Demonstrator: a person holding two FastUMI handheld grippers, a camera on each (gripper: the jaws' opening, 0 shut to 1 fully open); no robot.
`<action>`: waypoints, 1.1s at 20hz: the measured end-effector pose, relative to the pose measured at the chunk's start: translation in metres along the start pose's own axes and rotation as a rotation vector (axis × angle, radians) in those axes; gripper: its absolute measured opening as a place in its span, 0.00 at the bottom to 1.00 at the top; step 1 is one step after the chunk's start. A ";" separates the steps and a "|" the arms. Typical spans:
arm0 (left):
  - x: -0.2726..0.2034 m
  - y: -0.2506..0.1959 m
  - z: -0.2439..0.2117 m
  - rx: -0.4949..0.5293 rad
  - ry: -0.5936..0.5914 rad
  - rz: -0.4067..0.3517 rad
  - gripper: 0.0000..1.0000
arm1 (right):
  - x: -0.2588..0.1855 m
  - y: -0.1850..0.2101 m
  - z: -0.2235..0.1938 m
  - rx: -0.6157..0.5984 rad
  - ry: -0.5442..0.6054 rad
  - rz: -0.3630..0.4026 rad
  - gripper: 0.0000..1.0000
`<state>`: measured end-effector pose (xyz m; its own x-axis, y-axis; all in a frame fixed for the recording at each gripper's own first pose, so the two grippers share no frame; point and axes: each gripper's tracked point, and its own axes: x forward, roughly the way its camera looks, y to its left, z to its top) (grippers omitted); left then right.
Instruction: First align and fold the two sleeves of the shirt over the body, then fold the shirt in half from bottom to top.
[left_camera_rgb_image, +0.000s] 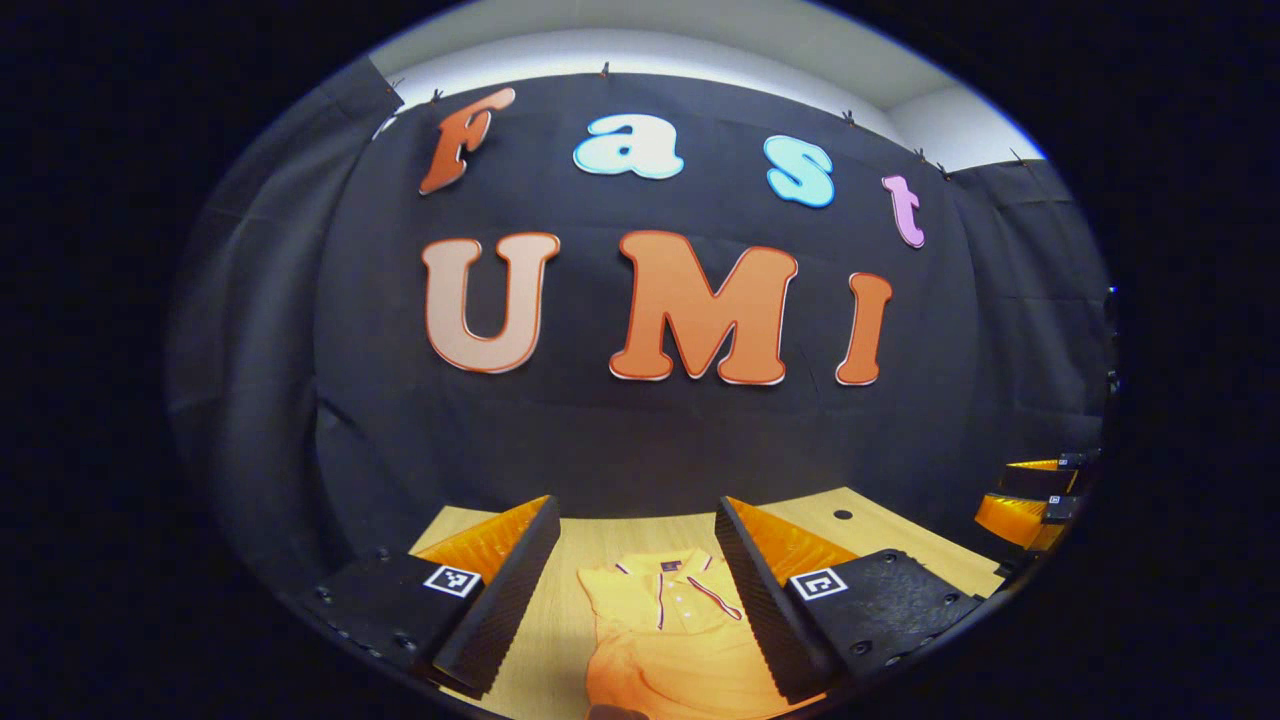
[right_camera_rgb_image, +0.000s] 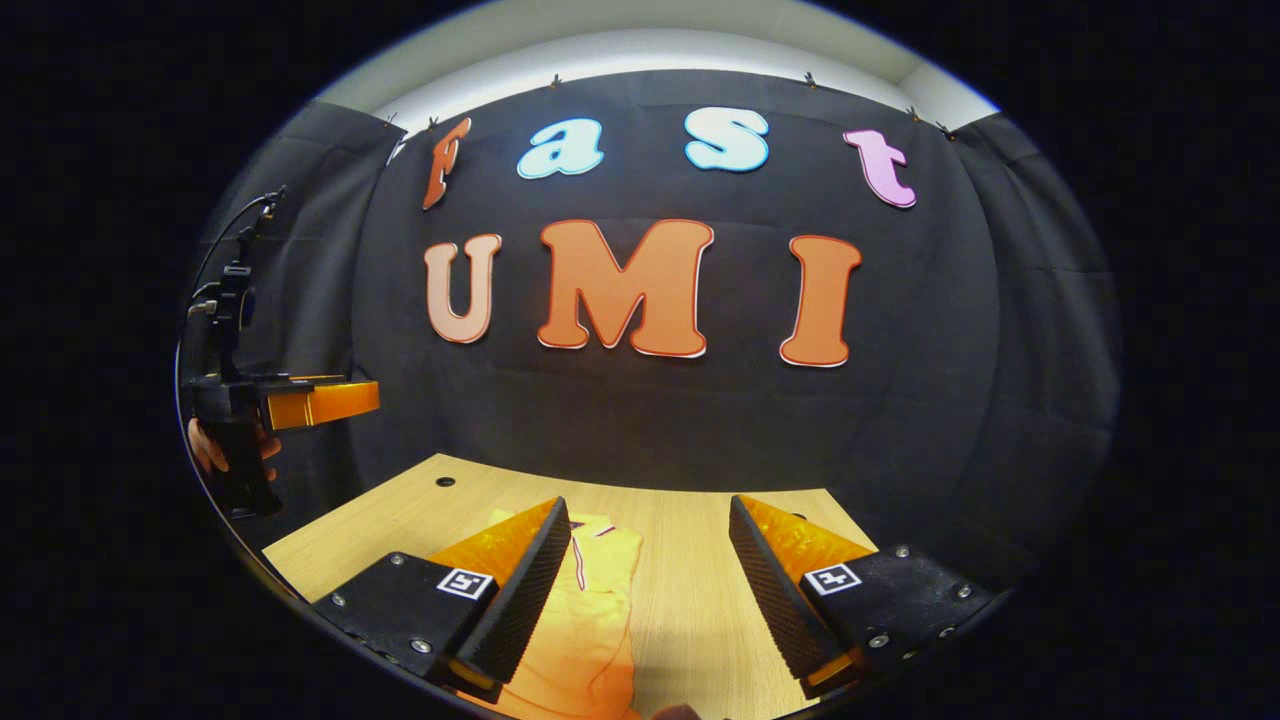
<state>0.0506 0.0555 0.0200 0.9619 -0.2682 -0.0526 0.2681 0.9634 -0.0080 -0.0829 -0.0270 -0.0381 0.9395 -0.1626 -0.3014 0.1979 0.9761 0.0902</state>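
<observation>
An orange polo shirt (left_camera_rgb_image: 665, 625) with a striped collar and placket lies on the wooden table (left_camera_rgb_image: 600, 535), collar toward the far wall. My left gripper (left_camera_rgb_image: 637, 525) hangs open above the shirt's collar with nothing between its fingers. In the right gripper view the shirt (right_camera_rgb_image: 590, 620) lies low left, partly behind the left finger. My right gripper (right_camera_rgb_image: 650, 520) is open over bare table beside the shirt's edge. The left gripper (right_camera_rgb_image: 300, 400) also shows far left in the right gripper view, held by a hand (right_camera_rgb_image: 205, 445).
The black cloth wall stands close behind the table's far edge. A small dark hole (left_camera_rgb_image: 843, 514) sits in the tabletop near the back. The right gripper's fingers (left_camera_rgb_image: 1030, 500) show at the right edge of the left gripper view.
</observation>
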 end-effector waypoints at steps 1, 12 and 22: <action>-0.016 0.006 0.007 -0.002 -0.029 0.049 0.96 | -0.003 0.001 0.000 -0.006 -0.013 0.013 0.97; -0.131 0.029 -0.013 -0.004 -0.110 0.253 0.99 | -0.034 -0.007 -0.025 0.011 -0.035 0.021 0.97; -0.126 0.024 -0.188 0.021 0.392 0.150 1.00 | -0.053 -0.001 -0.156 0.047 0.344 0.041 0.96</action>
<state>-0.0740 0.1137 -0.1610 0.8985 -0.0986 -0.4278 0.1319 0.9901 0.0489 -0.1771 0.0031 -0.1705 0.7994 -0.0579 -0.5981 0.1824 0.9718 0.1497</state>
